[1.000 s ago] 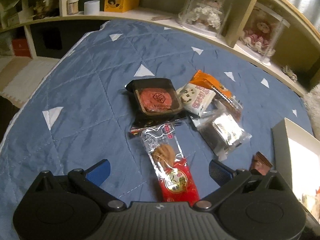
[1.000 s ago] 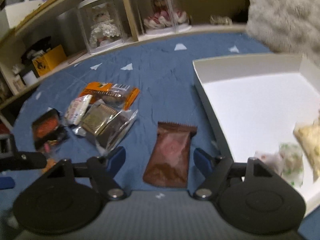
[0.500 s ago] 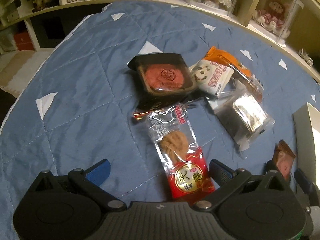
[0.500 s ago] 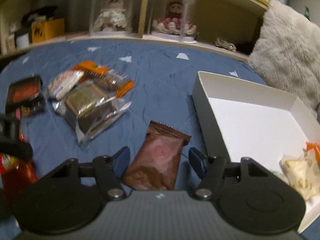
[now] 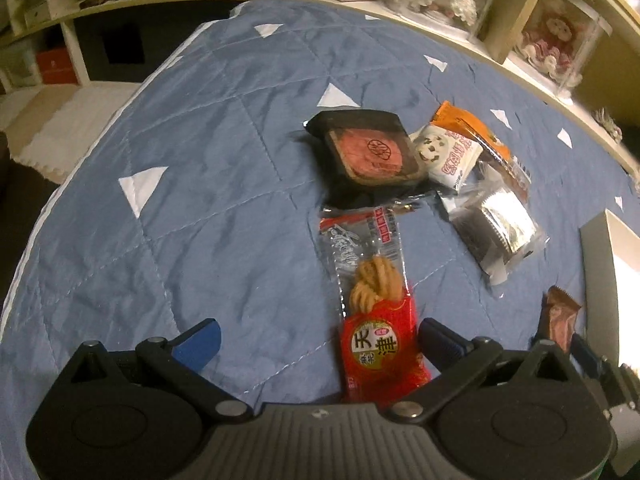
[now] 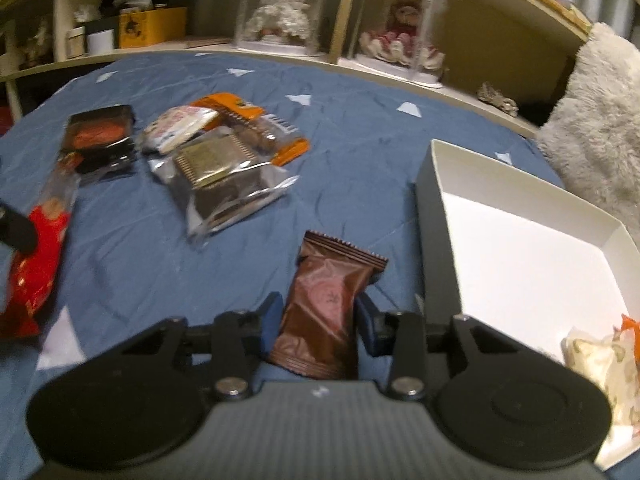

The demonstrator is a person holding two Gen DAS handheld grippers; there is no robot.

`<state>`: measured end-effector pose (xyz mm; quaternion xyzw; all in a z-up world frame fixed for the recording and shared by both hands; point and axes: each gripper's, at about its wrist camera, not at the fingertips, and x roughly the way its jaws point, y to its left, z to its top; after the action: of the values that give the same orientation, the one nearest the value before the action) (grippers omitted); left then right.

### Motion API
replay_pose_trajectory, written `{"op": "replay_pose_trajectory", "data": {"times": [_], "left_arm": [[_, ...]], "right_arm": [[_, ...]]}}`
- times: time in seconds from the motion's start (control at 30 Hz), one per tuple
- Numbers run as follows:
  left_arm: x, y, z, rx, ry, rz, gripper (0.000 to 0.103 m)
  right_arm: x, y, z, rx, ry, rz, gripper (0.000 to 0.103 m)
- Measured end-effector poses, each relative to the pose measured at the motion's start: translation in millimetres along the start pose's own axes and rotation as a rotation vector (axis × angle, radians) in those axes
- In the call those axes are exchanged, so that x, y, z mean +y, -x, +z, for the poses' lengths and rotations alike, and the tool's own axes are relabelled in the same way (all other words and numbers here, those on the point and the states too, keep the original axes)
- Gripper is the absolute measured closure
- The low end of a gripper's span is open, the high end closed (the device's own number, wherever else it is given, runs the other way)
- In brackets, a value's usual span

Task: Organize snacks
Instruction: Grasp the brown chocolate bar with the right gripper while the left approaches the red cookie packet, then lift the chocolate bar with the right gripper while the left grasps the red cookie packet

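Observation:
My right gripper [image 6: 318, 320] is shut on a brown snack packet [image 6: 324, 304], which lies on the blue quilt just left of the white box [image 6: 520, 264]. My left gripper [image 5: 316, 336] is open, its fingers either side of the lower end of a red and clear biscuit packet [image 5: 376, 312]. Farther off sit a dark tray snack [image 5: 368, 152], a white panda packet [image 5: 446, 152], an orange packet [image 5: 476, 128] and a clear silver-wrapped packet [image 5: 498, 232]. The brown packet [image 5: 560, 316] also shows at the right edge of the left wrist view.
The white box holds a pale wrapped snack [image 6: 600, 364] in its near right corner. Shelves with doll cases [image 6: 276, 16] and a yellow box [image 6: 152, 26] run along the back. A furry white cushion [image 6: 600, 112] lies at the right. The quilt's left edge drops toward the floor [image 5: 52, 128].
My right gripper has closed its fingers onto the brown packet, which lay loose between them before. The left gripper has moved forward over the red biscuit packet and stays open.

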<state>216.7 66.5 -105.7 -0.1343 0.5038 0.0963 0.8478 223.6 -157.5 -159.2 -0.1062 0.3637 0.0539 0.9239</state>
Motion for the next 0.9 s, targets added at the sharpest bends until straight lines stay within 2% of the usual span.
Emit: {"op": "replay_pose_trajectory", "data": {"times": [0.2, 0.33, 0.43, 0.5, 0.7, 0.9], "left_arm": [[-2.5, 2.6, -2.9, 0.013, -0.038, -0.019, 0.0], [-2.1, 2.6, -7.8, 0.025, -0.077, 0.013, 0.0], [0.1, 4.9, -8.5, 0.017, -0.081, 0.035, 0.0], [1.3, 8.5, -7.5, -0.001, -0.067, 0.006, 0.0], [-8.1, 8.5, -3.7, -0.024, -0.027, -0.077, 0.0], [-20.0, -7.7, -5.1, -0.017, 0.074, -0.094, 0.001]], "right_arm": [[5.9, 28.6, -7.6, 0.029, 0.037, 0.147, 0.058], [14.2, 46.6, -14.3, 0.064, 0.091, 0.257, 0.058], [21.3, 58.1, -20.8, 0.1, 0.132, 0.314, 0.058], [23.1, 64.8, -24.6, 0.124, 0.146, 0.33, 0.057], [17.2, 66.7, -26.7, 0.201, 0.015, 0.36, 0.044], [4.1, 58.6, -23.2, 0.271, -0.18, 0.37, 0.042]]}}
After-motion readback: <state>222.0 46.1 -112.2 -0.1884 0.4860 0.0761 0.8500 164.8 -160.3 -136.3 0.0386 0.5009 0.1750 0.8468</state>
